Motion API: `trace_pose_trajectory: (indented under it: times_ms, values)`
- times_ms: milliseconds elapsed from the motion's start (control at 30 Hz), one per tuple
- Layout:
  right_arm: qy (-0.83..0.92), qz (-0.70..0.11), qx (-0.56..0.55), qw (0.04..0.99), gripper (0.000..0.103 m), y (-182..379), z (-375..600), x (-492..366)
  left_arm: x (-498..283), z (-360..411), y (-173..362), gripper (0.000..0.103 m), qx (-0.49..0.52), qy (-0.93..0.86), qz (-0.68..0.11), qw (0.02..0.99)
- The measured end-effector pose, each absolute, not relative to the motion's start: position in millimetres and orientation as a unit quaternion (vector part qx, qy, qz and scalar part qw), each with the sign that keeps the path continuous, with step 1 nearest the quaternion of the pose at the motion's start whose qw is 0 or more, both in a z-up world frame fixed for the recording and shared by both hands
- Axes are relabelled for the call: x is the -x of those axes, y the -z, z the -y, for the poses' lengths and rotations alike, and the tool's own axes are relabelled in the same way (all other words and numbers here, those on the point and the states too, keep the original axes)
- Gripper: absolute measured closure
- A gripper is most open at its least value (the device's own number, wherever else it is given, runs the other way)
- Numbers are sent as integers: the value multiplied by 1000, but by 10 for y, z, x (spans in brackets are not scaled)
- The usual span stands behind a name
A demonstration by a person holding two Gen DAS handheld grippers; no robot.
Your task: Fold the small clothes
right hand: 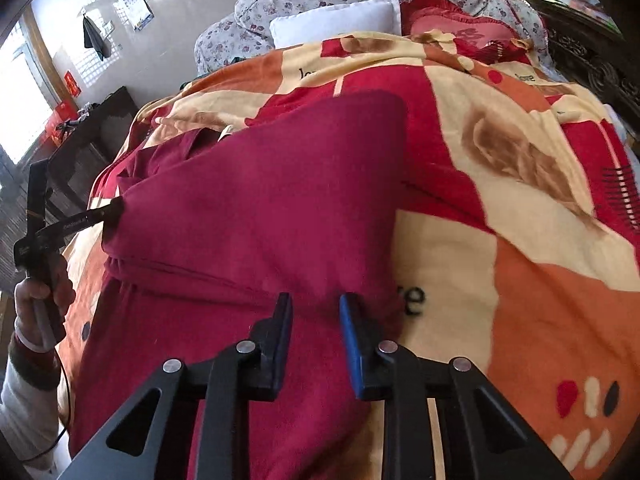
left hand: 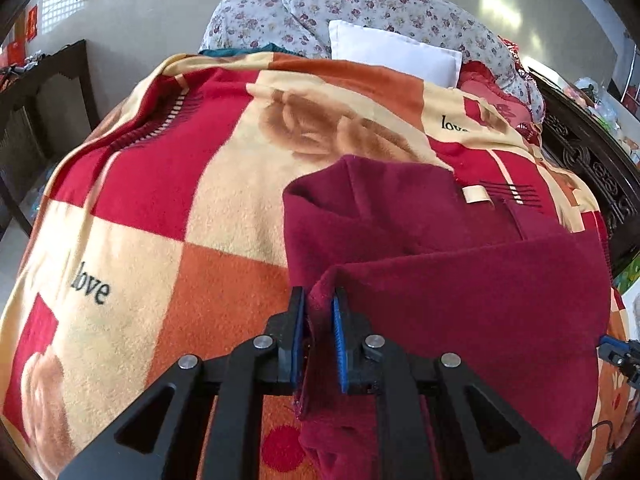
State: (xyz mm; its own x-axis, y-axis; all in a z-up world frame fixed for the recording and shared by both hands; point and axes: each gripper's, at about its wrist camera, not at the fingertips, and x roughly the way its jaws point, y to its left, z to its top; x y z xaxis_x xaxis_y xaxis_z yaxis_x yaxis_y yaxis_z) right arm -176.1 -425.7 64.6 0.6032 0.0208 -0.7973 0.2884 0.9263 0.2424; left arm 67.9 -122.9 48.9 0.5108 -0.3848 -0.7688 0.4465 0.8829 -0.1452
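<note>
A maroon fleece garment (left hand: 460, 280) lies partly folded on a checked red, cream and orange blanket (left hand: 160, 200), a cream tag (left hand: 474, 194) showing near its collar. My left gripper (left hand: 318, 300) is shut on a raised ridge of the garment's near edge, which hangs down between the blue pads. In the right wrist view that gripper (right hand: 114, 210) holds the garment's (right hand: 260, 200) left corner, with a person's hand (right hand: 40, 292) on its handle. My right gripper (right hand: 316, 304) stands over the garment's near right edge, jaws narrowly apart, with smooth cloth in the gap. Its tip (left hand: 616, 354) shows at the garment's right edge.
The blanket (right hand: 520, 280) covers a bed. Floral pillows (left hand: 360, 4), a white pillow (left hand: 396, 56) and a red cushion (right hand: 452, 24) lie at the far end. A dark wooden cabinet (left hand: 40, 120) stands left of the bed, and a carved dark frame (left hand: 592, 160) runs along its right.
</note>
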Motion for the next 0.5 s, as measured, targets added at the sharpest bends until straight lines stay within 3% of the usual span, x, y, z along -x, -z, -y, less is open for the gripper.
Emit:
trace_pose_trajectory:
  times_ms: [100,133,200,267,367,500]
  values:
    - [67,-394,-201,894,73,-878,4261,1851,-617,1187,-597,81,-23,239,-421,875]
    - [65,-381,-207,899,65,-940,4262,1851,-609,1168,-623,78,-16,239,-420,875]
    - [71,-364,-210,904,59,-1017,4265,1783,-585,1139,-664,73,4,245,-417,875]
    - [85,-370,-188,906,59,-1024,4226,1645,-531,1159,-695,73,8,248,-410,878]
    - [99,-389,-131,907,60,-987,4113,1425,-466,1266,-692,60,-15,244,-392,887]
    - [143,-421,-83,892,73,-819,4186,1207,-484,1426,-533,55,-46,225,-390,892]
